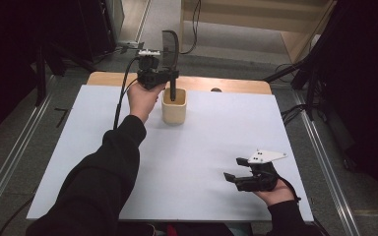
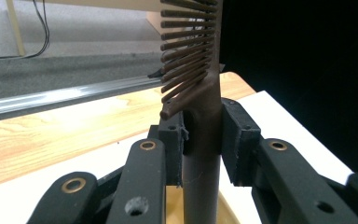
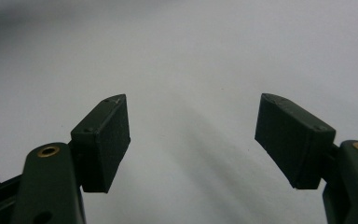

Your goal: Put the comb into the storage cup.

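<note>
Gripping the comb [image 2: 200, 154] by its handle just under the teeth, the left gripper [image 1: 153, 74] holds it upright over the cup [image 1: 174, 106] — a tilt could tip that cup; the right gripper [image 1: 248, 179] idles, jaws wide.

The high view looks forward and down over the whole table [image 1: 216, 147]. The left gripper view sits close at the far edge; the right gripper view faces the bare top near its right edge.
</note>
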`<state>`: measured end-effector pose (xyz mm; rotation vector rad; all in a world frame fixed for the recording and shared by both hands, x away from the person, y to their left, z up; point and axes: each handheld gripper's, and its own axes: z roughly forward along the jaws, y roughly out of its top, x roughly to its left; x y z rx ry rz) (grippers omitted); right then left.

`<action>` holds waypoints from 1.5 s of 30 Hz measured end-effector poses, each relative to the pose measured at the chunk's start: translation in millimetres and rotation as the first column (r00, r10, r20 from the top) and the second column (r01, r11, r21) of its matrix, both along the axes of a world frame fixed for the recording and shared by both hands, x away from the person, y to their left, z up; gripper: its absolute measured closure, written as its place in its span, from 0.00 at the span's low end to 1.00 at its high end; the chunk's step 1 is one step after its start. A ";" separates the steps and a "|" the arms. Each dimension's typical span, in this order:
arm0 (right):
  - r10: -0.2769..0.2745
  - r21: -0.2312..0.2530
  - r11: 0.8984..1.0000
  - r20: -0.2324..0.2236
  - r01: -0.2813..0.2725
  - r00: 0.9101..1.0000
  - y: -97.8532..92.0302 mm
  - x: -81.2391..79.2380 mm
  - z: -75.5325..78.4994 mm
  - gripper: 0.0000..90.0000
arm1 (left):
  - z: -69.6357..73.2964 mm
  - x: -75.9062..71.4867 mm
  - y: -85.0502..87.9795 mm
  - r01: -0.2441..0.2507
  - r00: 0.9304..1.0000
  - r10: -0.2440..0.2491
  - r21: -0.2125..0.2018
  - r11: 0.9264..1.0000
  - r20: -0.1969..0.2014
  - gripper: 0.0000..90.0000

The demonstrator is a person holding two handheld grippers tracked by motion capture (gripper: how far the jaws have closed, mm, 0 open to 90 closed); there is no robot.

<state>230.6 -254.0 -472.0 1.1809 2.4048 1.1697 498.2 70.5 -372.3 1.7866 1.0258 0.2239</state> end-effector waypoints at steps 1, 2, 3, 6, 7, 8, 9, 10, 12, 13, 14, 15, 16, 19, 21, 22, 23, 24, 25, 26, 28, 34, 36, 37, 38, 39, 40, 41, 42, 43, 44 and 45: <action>0.001 0.001 1.000 0.000 -0.001 1.000 0.0 0.2 -0.2 0.27 | -0.8 0.2 -0.2 0.001 1.000 -0.001 0.001 1.000 0.000 0.80; 0.000 -0.002 1.000 -0.001 0.000 1.000 0.0 0.3 -0.3 0.27 | -1.7 0.4 -0.4 -0.002 1.000 0.002 0.004 1.000 0.000 0.80; 0.001 -0.003 1.000 -0.001 -0.001 1.000 0.1 0.5 -0.5 0.27 | -2.7 0.7 -0.4 0.004 1.000 -0.004 0.003 1.000 -0.002 0.80; 0.002 -0.002 1.000 0.002 -0.002 1.000 0.2 0.5 -0.4 0.27 | -5.2 0.5 -0.8 0.003 1.000 -0.003 0.008 1.000 -0.004 0.80; 0.003 -0.002 1.000 0.003 -0.003 1.000 0.2 0.6 -0.5 0.27 | -5.9 0.5 -0.8 0.003 1.000 -0.003 0.011 1.000 -0.003 0.80; 0.004 -0.002 1.000 0.002 -0.004 1.000 0.3 0.7 -0.5 0.27 | -6.4 0.4 -0.7 0.003 1.000 -0.003 0.013 1.000 -0.005 0.80; 0.004 -0.002 1.000 0.002 -0.004 1.000 0.4 0.6 -0.6 0.27 | -7.2 0.5 -0.7 0.005 1.000 -0.005 0.013 1.000 -0.004 0.80; 0.005 -0.004 1.000 0.004 -0.005 1.000 0.5 0.6 -0.5 0.27 | -7.9 0.3 -0.8 0.004 1.000 -0.004 0.010 1.000 -0.006 0.80; 0.003 -0.001 1.000 0.003 -0.003 1.000 0.6 0.4 -0.3 0.27 | -9.2 -0.4 -0.9 0.007 1.000 -0.007 0.013 1.000 -0.003 0.80; 0.004 0.001 1.000 0.002 -0.004 1.000 0.4 0.4 -0.2 0.27 | -10.0 -0.6 -1.1 0.008 1.000 -0.008 0.014 1.000 -0.001 0.80; 0.003 0.002 1.000 -0.001 -0.003 1.000 0.4 0.1 -0.1 0.27 | -10.8 -0.7 -1.3 0.008 1.000 -0.008 0.015 1.000 0.001 0.80; 0.003 0.002 1.000 -0.001 -0.003 1.000 0.3 0.1 -0.2 0.27 | -11.5 -0.7 -1.3 0.009 1.000 -0.009 0.018 1.000 0.001 0.80; 0.002 0.002 1.000 -0.001 -0.002 1.000 0.3 0.1 -0.1 0.27 | -12.2 -0.7 -1.3 0.011 1.000 -0.011 0.018 1.000 -0.001 0.80; 0.003 0.001 1.000 0.002 -0.003 1.000 0.5 0.1 0.0 0.27 | -14.4 -0.8 -1.7 0.013 1.000 -0.012 0.025 1.000 -0.001 0.80; 0.003 0.000 1.000 0.003 -0.003 1.000 0.6 0.2 0.0 0.27 | -16.5 -0.5 -2.7 0.013 1.000 -0.013 0.038 0.999 0.003 0.80; 0.004 0.001 1.000 0.002 -0.004 1.000 0.6 0.2 -0.1 0.27 | -17.2 -0.4 -2.9 0.015 1.000 -0.014 0.046 0.999 -0.003 0.80; 0.003 0.000 1.000 0.003 -0.003 1.000 0.6 0.2 0.0 0.27 | -18.2 -0.2 -3.0 0.014 1.000 -0.014 0.047 0.999 -0.003 0.80; 0.003 0.000 1.000 0.003 -0.003 1.000 0.6 0.2 0.0 0.27 | -19.0 -0.3 -2.9 0.014 1.000 -0.014 0.047 0.999 -0.003 0.80; 0.003 0.000 1.000 0.002 -0.003 1.000 0.6 0.2 0.1 0.27 | -20.0 -0.3 -3.0 0.013 1.000 -0.013 0.043 0.999 -0.005 0.80; 0.002 -0.001 1.000 0.003 -0.002 1.000 0.7 0.1 0.1 0.27 | -20.6 -0.6 -2.8 0.015 1.000 -0.014 0.049 0.999 -0.007 0.80; 0.004 -0.002 1.000 0.003 -0.004 1.000 0.7 0.2 0.1 0.27 | -22.5 -0.9 -3.1 0.015 1.000 -0.014 0.052 0.999 -0.006 0.80; 0.006 -0.003 1.000 0.002 -0.006 1.000 1.0 0.0 0.3 0.27 | -27.9 -1.3 -3.7 0.023 1.000 -0.022 0.057 0.998 -0.018 0.80; 0.007 -0.003 1.000 0.002 -0.007 1.000 1.0 0.0 0.3 0.27 | -29.1 -1.7 -4.4 0.024 1.000 -0.023 0.060 0.998 -0.016 0.80; 0.007 -0.004 1.000 0.002 -0.007 1.000 1.1 0.0 0.2 0.27 | -29.3 -1.9 -4.7 0.026 1.000 -0.024 0.066 0.997 -0.019 0.80; 0.007 -0.005 1.000 0.002 -0.007 1.000 1.2 0.1 0.2 0.27 | -29.5 -2.1 -5.0 0.027 0.999 -0.026 0.071 0.997 -0.019 0.80; 0.007 -0.005 1.000 0.002 -0.007 1.000 1.2 0.1 0.1 0.27 | -29.8 -2.3 -5.4 0.028 0.999 -0.026 0.072 0.997 -0.019 0.80; 0.008 -0.005 1.000 0.002 -0.007 1.000 1.3 0.1 0.2 0.27 | -30.4 -2.5 -5.5 0.028 1.000 -0.027 0.072 0.997 -0.015 0.80; 0.007 -0.004 1.000 0.002 -0.007 1.000 1.3 0.0 0.2 0.27 | -30.8 -2.7 -5.7 0.031 0.999 -0.030 0.076 0.997 -0.015 0.80; 0.008 -0.004 1.000 0.002 -0.008 1.000 1.2 0.0 0.3 0.27 | -31.2 -2.9 -5.6 0.035 0.999 -0.034 0.085 0.996 -0.015 0.80; 0.008 -0.004 1.000 0.001 -0.008 1.000 1.2 -0.1 0.3 0.27 | -32.2 -3.1 -5.7 0.031 0.999 -0.030 0.087 0.996 -0.012 0.80; 0.008 -0.004 1.000 0.001 -0.008 1.000 1.2 -0.1 0.3 0.27 | -33.1 -3.2 -5.6 0.031 0.999 -0.030 0.082 0.996 -0.017 0.80; 0.008 -0.005 1.000 0.002 -0.008 1.000 1.2 -0.1 0.3 0.27 | -34.0 -3.4 -5.3 0.029 0.999 -0.028 0.082 0.996 -0.018 0.80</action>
